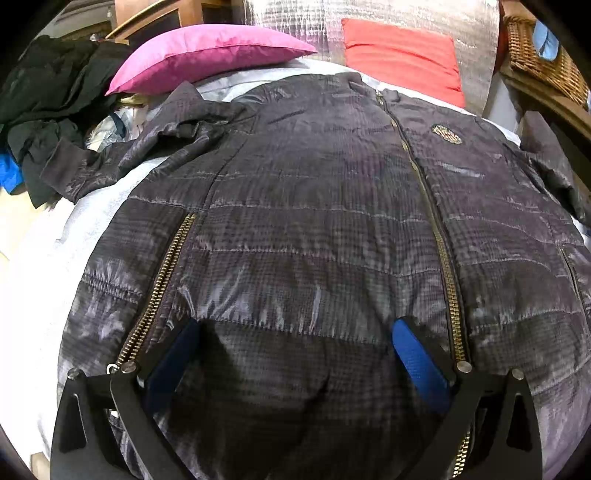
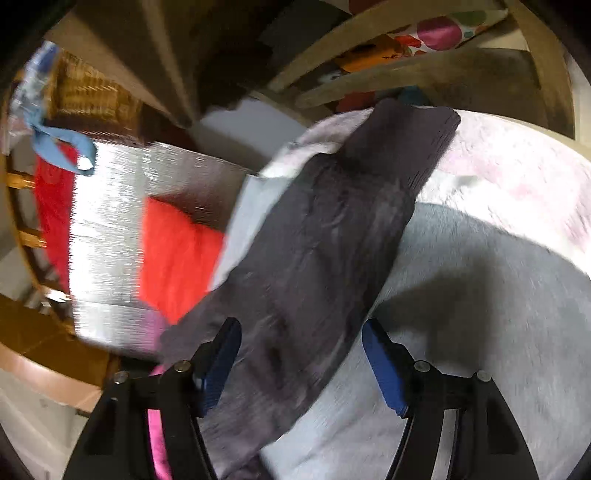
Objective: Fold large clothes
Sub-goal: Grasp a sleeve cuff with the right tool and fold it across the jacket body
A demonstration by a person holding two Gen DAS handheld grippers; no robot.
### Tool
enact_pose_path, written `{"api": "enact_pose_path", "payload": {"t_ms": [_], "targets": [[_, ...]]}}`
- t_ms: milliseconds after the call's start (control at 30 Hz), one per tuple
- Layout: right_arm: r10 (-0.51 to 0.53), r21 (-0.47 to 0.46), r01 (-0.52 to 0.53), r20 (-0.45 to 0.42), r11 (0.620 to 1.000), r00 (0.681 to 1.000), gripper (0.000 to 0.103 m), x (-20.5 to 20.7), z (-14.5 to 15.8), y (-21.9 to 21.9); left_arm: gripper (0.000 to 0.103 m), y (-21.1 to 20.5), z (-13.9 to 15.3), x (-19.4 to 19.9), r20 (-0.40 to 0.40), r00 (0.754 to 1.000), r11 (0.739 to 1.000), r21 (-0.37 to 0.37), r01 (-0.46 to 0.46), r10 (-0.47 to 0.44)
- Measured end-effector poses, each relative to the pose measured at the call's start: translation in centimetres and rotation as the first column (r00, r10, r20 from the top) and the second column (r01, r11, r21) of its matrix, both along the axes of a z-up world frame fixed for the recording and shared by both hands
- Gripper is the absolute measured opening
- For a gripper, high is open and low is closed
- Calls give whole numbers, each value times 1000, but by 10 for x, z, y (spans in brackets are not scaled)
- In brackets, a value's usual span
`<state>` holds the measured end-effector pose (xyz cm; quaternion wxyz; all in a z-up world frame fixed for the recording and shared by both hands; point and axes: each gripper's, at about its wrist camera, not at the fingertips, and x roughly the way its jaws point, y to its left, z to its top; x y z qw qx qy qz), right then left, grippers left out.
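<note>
A dark grey quilted jacket (image 1: 314, 206) lies front up and zipped on a pale bed sheet (image 1: 44, 280), collar toward the pillows, with both sleeves spread out sideways. My left gripper (image 1: 295, 347) is open above the jacket's lower hem, its blue pads (image 1: 417, 362) spread either side of the cloth. In the blurred right wrist view, my right gripper (image 2: 301, 354) is open over one of the jacket's sleeves (image 2: 332, 236), which stretches away across the sheet (image 2: 480, 295) to its ribbed cuff (image 2: 413, 136).
A pink pillow (image 1: 207, 55) and a red pillow (image 1: 402, 55) lie at the head of the bed against a silver padded panel (image 1: 369, 14). A heap of dark clothes (image 1: 48, 103) sits at the left. A wicker basket (image 1: 543, 59) stands at the right.
</note>
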<state>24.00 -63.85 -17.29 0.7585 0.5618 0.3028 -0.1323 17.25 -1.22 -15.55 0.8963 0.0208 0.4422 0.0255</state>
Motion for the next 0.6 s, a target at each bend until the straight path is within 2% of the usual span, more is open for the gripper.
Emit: {"api": "enact_pose_path", "payload": {"t_ms": [67, 100, 133, 200, 267, 300, 367, 433, 500, 567, 600], "targets": [[11, -61, -14, -43, 998, 999, 57, 10, 5, -1, 103, 0, 1, 0, 9, 1000, 1000, 0, 0, 0], [35, -103, -44, -89, 994, 995, 21, 19, 11, 0, 103, 1, 2, -2, 12, 1000, 1000, -1, 1, -1], [45, -140, -61, -111, 988, 993, 13, 24, 19, 1, 103, 2, 1, -1, 14, 1000, 1000, -4, 1, -1], [55, -285, -86, -112, 955, 992, 11, 35, 59, 12, 103, 2, 2, -1, 20, 1000, 1000, -6, 2, -2], [89, -391, -114, -83, 913, 993, 10, 45, 100, 31, 103, 2, 2, 0, 25, 1000, 1000, -5, 1, 0], [132, -474, -141, -53, 869, 990, 10, 55, 137, 53, 103, 2, 2, 0, 27, 1000, 1000, -4, 0, 1], [242, -586, -192, 7, 787, 970, 10, 69, 189, 101, 103, 1, 2, -3, 28, 1000, 1000, -5, -2, 2], [372, -704, -241, 35, 668, 928, 10, 79, 233, 168, 103, 2, 3, -2, 31, 1000, 1000, -5, -2, 2], [515, -804, -296, 15, 516, 857, 10, 80, 257, 249, 103, 3, 3, -2, 32, 999, 1000, -7, -1, 1], [632, -854, -366, -58, 370, 773, 10, 77, 252, 325, 103, 3, 3, -2, 32, 999, 1000, -9, 0, 1], [685, -852, -429, -119, 301, 719, 11, 75, 238, 362, 103, 4, 4, -2, 33, 999, 1000, -9, 0, 1]]}}
